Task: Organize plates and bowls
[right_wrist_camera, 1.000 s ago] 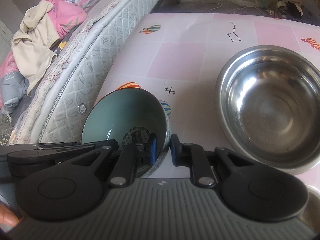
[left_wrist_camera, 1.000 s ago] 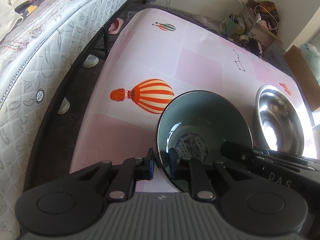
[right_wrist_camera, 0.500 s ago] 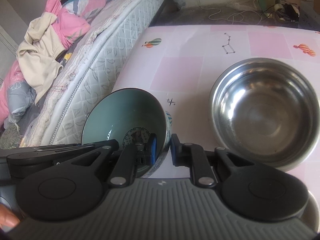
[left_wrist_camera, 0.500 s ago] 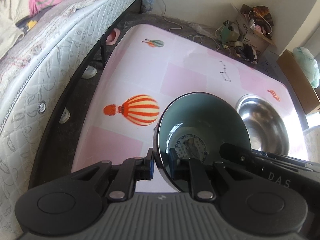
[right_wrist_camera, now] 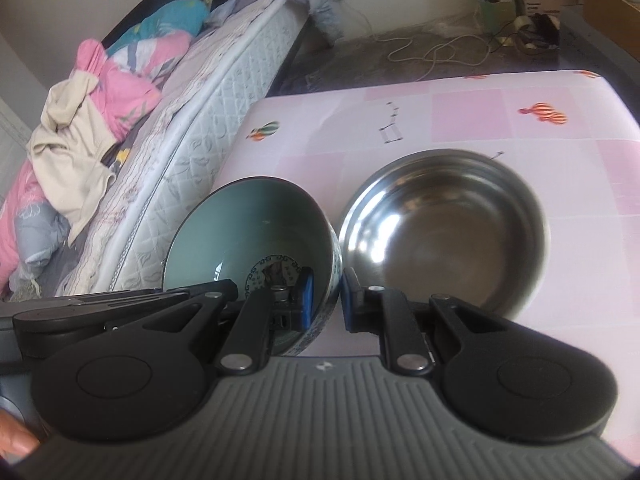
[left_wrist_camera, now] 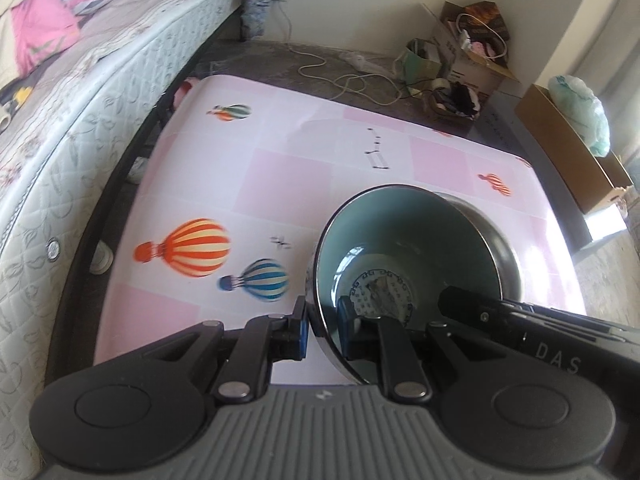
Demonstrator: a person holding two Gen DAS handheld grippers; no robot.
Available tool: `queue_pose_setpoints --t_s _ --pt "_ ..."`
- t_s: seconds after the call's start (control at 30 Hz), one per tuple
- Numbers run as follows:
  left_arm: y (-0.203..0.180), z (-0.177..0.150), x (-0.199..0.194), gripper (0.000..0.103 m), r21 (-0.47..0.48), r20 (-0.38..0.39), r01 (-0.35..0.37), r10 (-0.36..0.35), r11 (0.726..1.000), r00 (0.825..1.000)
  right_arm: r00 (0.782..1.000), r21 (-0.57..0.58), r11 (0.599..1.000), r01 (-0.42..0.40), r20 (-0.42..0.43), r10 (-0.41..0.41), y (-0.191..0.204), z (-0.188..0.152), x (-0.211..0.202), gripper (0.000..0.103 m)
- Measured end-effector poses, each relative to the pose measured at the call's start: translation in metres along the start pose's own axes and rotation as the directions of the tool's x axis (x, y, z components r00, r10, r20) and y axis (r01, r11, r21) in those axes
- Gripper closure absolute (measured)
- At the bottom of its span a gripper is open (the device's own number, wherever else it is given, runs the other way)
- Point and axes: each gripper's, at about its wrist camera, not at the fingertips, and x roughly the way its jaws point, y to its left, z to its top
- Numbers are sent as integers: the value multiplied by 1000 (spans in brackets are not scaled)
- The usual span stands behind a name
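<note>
Teal bowl (left_wrist_camera: pixel 404 240) tilted, mouth toward cameras; left gripper (left_wrist_camera: pixel 322 326), right gripper (right_wrist_camera: pixel 327 300) fingers clamp opposite rims.

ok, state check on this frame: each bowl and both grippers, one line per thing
ceramic bowl: lifted off the table, tilted, empty, rim clamped on two sides
steel bowl: upright on the table, empty, untouched
left gripper: jaws shut on the ceramic bowl's rim, one inside, one outside
right gripper: jaws shut on the opposite side of the same rim
</note>
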Motion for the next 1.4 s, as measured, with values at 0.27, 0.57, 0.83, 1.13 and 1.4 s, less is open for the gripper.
queue_pose_setpoints --t_s 0.27,0.57,0.83,1.13,1.4 --pt "-41 6 11 87 51 -15 10 -9 999 1000 1000 48 999 20 22 -21 -42 5 -17 90" --pt "-63 13 37 87 68 -49 26 -23 997 999 999 101 994 38 21 -41 -77 9 -14 90" --pt "-72 16 59 86 78 -76 27 -21 997 997 998 128 990 56 -2 -56 -98 12 2 90" --pt "-72 16 75 86 63 -96 25 -18 998 995 997 137 988 77 -18 -75 -104 13 20 90" --pt "-72 17 84 85 53 -107 16 -10 998 994 996 139 986 93 -18 -91 -104 13 27 90"
